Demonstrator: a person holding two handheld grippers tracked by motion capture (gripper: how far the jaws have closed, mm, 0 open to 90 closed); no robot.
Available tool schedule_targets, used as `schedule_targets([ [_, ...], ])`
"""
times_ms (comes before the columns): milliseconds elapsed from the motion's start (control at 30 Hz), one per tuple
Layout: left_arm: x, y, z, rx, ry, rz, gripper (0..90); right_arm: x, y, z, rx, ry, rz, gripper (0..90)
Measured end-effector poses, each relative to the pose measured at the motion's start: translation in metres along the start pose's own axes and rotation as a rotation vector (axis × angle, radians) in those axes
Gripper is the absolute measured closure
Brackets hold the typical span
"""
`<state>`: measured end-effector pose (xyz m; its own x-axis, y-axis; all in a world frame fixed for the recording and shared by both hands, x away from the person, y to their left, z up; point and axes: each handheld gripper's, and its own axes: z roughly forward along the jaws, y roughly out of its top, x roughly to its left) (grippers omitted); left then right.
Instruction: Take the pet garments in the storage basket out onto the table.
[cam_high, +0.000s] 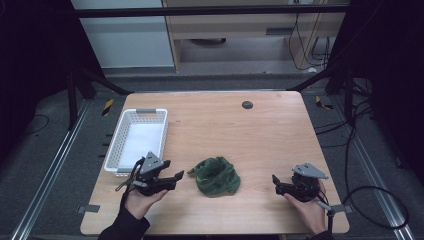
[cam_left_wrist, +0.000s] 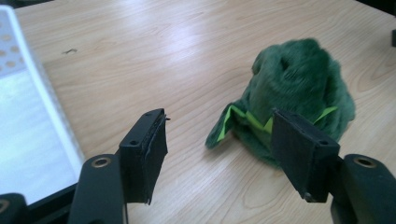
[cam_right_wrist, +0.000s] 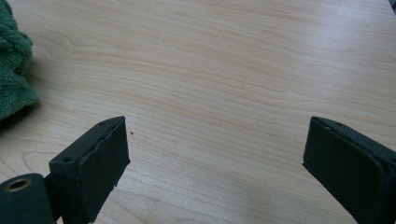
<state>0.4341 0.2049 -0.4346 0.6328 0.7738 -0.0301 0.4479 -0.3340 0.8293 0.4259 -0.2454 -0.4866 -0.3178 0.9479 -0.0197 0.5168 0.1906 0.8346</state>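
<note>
I see green cloth (cam_high: 216, 175) at 3 o'clock of left hand-held gripper (cam_high: 172, 179), nearer than right hand-held gripper (cam_high: 276, 184); both released, empty.

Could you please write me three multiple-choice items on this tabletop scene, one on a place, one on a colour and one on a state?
1. Where does the white basket stand on the table?
A. at its left edge
B. at its right edge
C. at its middle

2. What colour is the crumpled cloth?
A. red
B. green
C. white

3. How does the left gripper stand?
A. shut on the cloth
C. shut on the basket rim
B. open, holding nothing

Answers: 1 A, as the high view shows the basket along the left side. 2 B, as the cloth is dark green with a lighter green trim. 3 B, as the left gripper view shows its jaws wide apart with bare wood between.
</note>
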Motion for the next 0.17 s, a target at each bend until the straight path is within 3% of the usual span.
schedule_targets([
  [167,0.002,-0.015,0.0,0.008,0.0,-0.02,35.8,0.001,-0.001,0.0,-0.001,0.004,-0.006,6.7],
])
